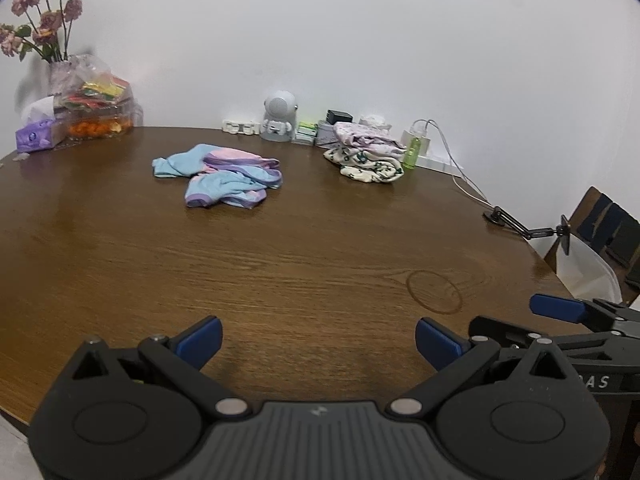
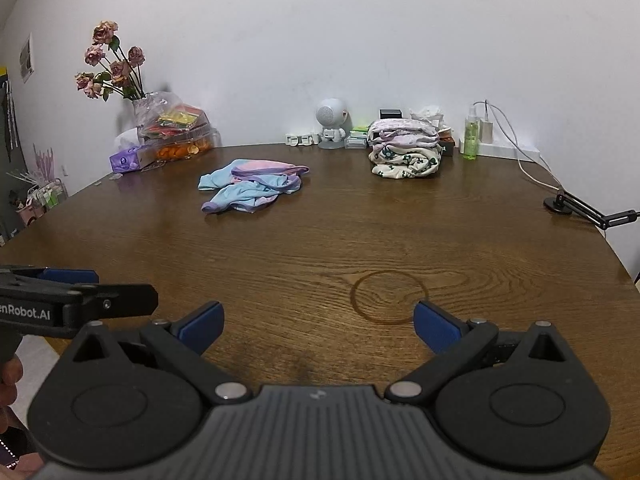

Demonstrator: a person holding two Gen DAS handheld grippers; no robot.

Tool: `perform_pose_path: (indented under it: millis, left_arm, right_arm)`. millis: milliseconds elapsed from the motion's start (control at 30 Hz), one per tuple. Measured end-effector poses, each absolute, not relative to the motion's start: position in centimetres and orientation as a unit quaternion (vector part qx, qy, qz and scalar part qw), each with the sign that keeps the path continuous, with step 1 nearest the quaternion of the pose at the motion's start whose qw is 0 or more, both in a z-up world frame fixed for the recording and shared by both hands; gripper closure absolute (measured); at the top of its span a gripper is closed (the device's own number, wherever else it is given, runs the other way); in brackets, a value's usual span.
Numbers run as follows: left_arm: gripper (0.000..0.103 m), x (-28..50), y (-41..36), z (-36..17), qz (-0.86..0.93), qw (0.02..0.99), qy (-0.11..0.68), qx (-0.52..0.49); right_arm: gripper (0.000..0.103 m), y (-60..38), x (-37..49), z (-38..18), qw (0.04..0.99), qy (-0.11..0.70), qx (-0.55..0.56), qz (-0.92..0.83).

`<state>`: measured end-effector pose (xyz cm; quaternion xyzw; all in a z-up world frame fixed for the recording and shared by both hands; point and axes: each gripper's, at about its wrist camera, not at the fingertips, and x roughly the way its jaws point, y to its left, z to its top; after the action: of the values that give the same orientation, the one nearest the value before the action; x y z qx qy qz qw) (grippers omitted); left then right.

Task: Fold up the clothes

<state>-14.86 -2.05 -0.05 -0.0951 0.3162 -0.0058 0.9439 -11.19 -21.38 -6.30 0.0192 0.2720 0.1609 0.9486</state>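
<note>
The crumpled pastel blue, pink and lilac cotton garment [image 1: 218, 176] lies unfolded in a heap on the round brown wood-grain table [image 1: 280, 264], toward eleven o'clock from both grippers and well apart from them. At one o'clock, near the wall, sits a neat stack of folded floral and cream-printed clothes [image 2: 405, 148]. The left gripper [image 1: 318, 340] and right gripper [image 2: 316, 322] hover side by side over the near edge, blue-padded fingers spread wide, holding nothing. Judging by this, the reach has not begun; next, both should travel forward to the heap and pinch two edges to spread it flat.
</note>
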Motion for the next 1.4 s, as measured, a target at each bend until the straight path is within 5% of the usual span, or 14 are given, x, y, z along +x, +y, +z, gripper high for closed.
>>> perform_pose_path:
  millis: [1400]
  left_arm:
    - [0.000, -14.37, -1.89, -0.71, 0.000, 0.939, 0.326, -0.106]
  right_arm:
    - [0.000, -21.15, -10.78, -7.06, 0.943, 0.288, 0.019, 0.164]
